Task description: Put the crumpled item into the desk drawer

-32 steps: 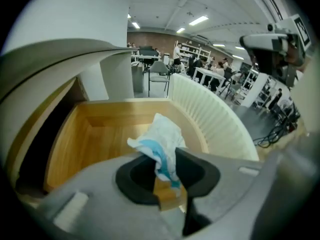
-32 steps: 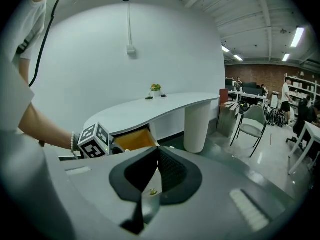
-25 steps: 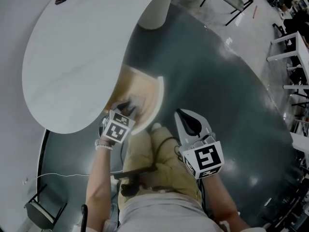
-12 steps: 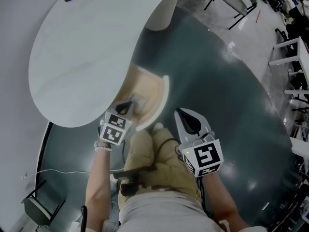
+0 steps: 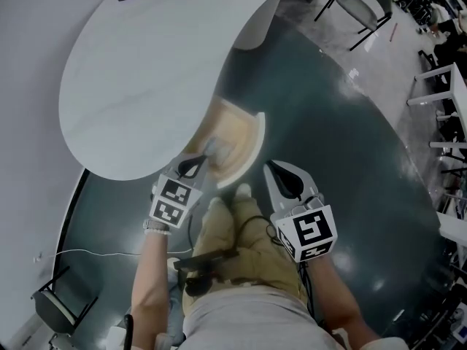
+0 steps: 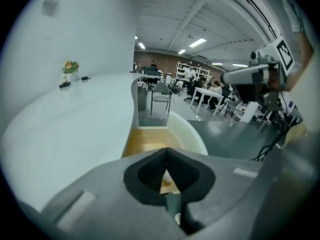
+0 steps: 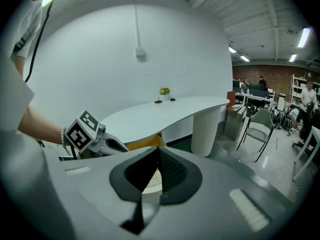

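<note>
Crumpled item in the open drawer, both grippers empty.
The left gripper (image 5: 195, 165) has its jaws together at the near edge of the drawer (image 5: 255, 141), just beside the crumpled item (image 5: 217, 150) lying inside, under the desk (image 5: 146, 71). The right gripper (image 5: 277, 173), also closed, hangs beside the drawer's front.
</note>
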{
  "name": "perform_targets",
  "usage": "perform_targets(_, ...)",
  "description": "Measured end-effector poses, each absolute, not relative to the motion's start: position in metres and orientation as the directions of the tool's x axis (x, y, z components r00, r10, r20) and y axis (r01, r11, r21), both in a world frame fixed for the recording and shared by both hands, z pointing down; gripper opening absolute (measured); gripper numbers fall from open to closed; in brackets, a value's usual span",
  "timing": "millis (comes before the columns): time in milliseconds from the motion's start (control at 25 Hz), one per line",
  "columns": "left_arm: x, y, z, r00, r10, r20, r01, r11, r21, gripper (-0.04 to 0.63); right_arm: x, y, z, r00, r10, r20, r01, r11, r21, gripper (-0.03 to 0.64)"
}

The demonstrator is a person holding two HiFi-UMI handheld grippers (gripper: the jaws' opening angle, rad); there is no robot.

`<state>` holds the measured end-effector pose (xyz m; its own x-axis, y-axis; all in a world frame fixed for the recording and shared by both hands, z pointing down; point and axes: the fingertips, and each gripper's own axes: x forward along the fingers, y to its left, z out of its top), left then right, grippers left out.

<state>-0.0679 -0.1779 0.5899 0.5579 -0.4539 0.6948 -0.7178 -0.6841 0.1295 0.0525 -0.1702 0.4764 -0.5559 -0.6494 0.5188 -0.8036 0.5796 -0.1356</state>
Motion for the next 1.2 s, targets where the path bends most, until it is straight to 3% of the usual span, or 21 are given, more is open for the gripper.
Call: perform_targets(1200,-0.112,-0.133,0.363,0.582,-0.701,0.411,-0.778,-0.628,0.030,-0.003,0.036,-0.129,0.356,-0.555,-0.741,0.378,-0.806,0.591,-0.024,0.005)
